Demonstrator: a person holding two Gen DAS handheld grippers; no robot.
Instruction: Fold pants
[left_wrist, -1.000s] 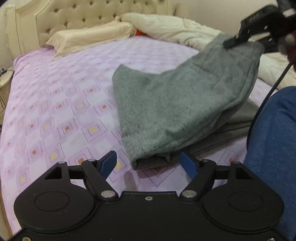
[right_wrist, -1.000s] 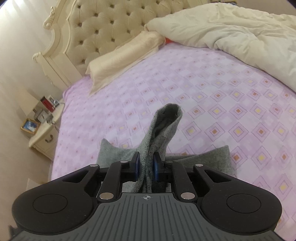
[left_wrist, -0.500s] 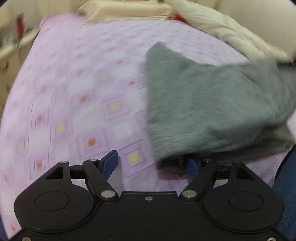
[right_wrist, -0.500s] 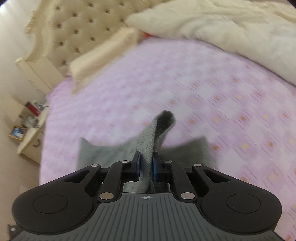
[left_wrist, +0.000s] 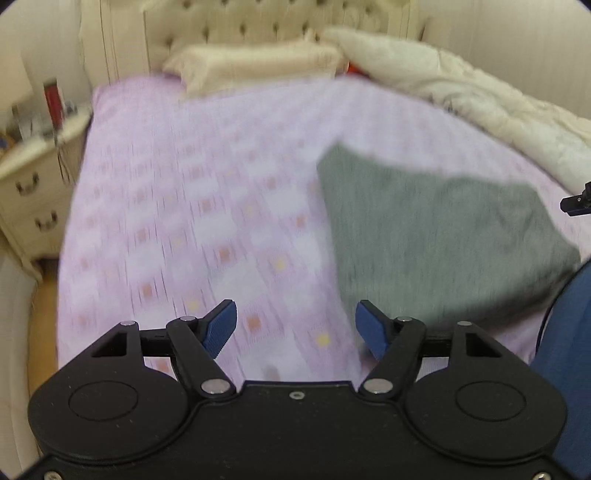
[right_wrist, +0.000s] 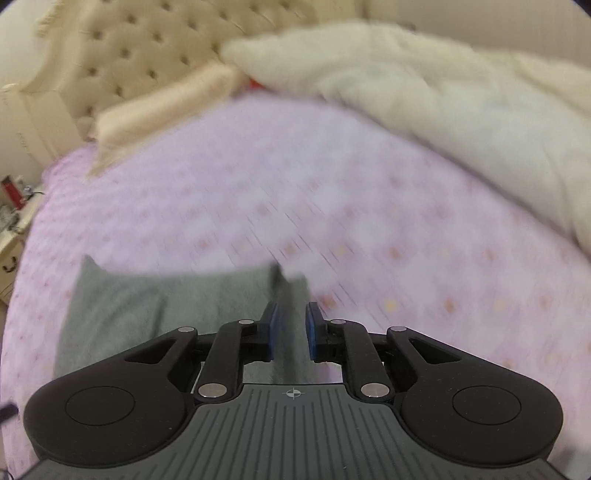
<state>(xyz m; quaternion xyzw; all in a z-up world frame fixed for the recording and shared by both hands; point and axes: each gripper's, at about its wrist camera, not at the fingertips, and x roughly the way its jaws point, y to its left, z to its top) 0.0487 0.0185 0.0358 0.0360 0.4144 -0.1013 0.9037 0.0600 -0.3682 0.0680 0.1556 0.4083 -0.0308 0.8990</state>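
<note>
Although both views are smeared with motion blur, the bed (left_wrist: 192, 206) is plain enough: a wide mattress under a lilac sheet patterned with small squares, with a tufted cream headboard (right_wrist: 122, 48) at its far edge. A rumpled cream duvet (right_wrist: 443, 110) is heaped along the bed's right edge, and a cream pillow (left_wrist: 255, 62) lies against the headboard. A pale nightstand (left_wrist: 29, 184) stands just off the bed's far left corner, with a few small things on top that are too blurred to name.

The grey pants (left_wrist: 436, 236) lie folded into a flat, broad shape on the near right part of the bed, close to its near edge. From the left wrist view they sit ahead and to the right of the left claw (left_wrist: 295, 325), which hangs above bare sheet with its blue pads wide apart and nothing between them; its right pad is just beside the near left corner of the fabric, though I cannot tell whether it touches.

The right claw (right_wrist: 290, 328) is over the pants' (right_wrist: 155, 310) right end. Its pads stand a narrow gap apart, with a ridge of grey cloth running up between them; the blur hides whether they are pinching it.
</note>
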